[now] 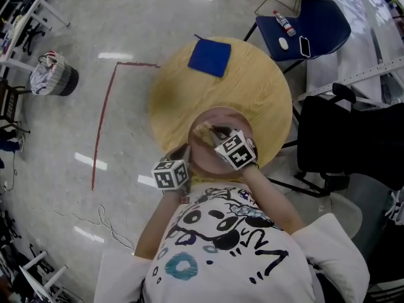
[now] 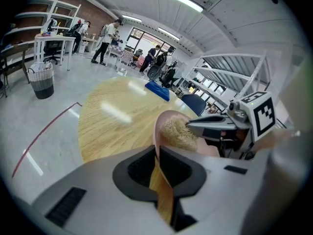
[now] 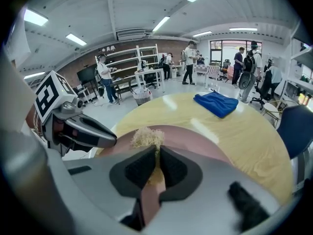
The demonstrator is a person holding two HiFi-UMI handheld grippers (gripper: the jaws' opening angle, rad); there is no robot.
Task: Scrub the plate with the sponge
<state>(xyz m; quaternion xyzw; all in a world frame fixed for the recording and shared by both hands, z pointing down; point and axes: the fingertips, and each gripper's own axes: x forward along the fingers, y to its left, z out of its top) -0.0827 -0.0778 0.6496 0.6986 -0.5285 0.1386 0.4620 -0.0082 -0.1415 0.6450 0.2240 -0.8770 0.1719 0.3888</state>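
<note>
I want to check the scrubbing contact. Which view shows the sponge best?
The left gripper view: the sponge shows large, against the plate, held by the right gripper. In the right gripper view its own fingers hide most of it; in the head view it is a small sliver beside the gripper.

A folded blue cloth [image 1: 209, 57] is laid flat near the far edge of the round wooden surface [image 1: 265, 100]. A bottle [image 1: 285, 23] and a phone [image 1: 305, 46] are seen on a blue chair [image 1: 328, 21] beside it. A lined basket [image 1: 53, 74] is set on the floor [image 1: 126, 17], beyond a red tape line [image 1: 103, 118].
</note>
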